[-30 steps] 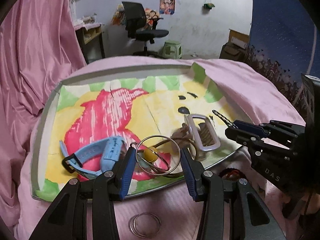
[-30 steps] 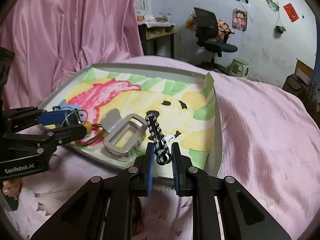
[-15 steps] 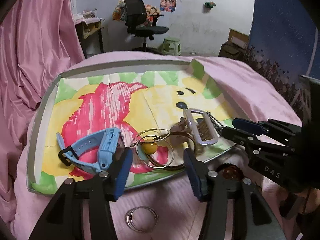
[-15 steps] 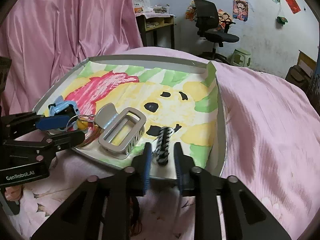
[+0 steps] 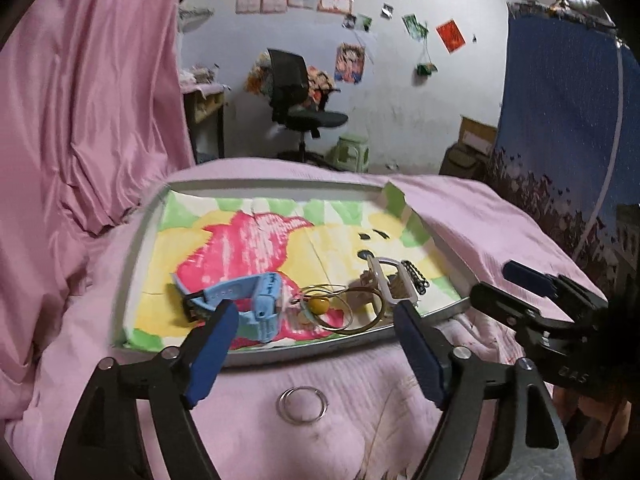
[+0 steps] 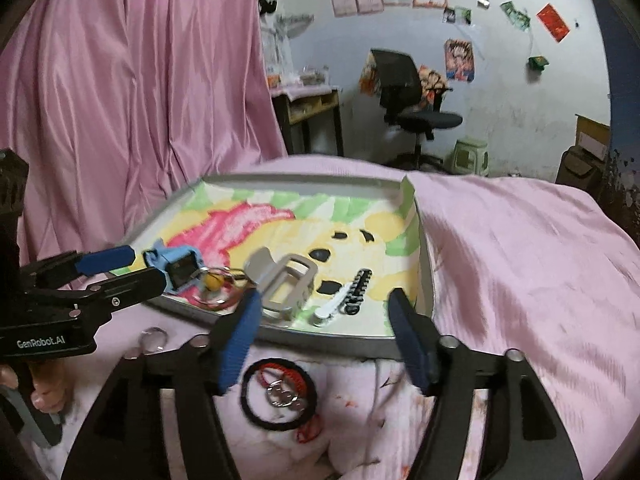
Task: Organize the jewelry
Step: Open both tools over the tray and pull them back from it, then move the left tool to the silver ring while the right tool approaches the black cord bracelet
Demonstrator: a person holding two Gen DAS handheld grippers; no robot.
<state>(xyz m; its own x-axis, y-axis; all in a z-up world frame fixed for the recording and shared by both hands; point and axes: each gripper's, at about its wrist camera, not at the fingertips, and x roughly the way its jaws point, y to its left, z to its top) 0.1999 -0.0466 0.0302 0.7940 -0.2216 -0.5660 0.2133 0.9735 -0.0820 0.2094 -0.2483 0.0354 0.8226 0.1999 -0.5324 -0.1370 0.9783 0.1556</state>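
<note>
Right wrist view: the right gripper has just been spreading, nothing between its jaws; the braided bracelet lies in the tray, long axis running away toward the far rim. The left gripper, likewise spread and empty, has released the bangles. A black ring and silver rings remain on the bed.
</note>
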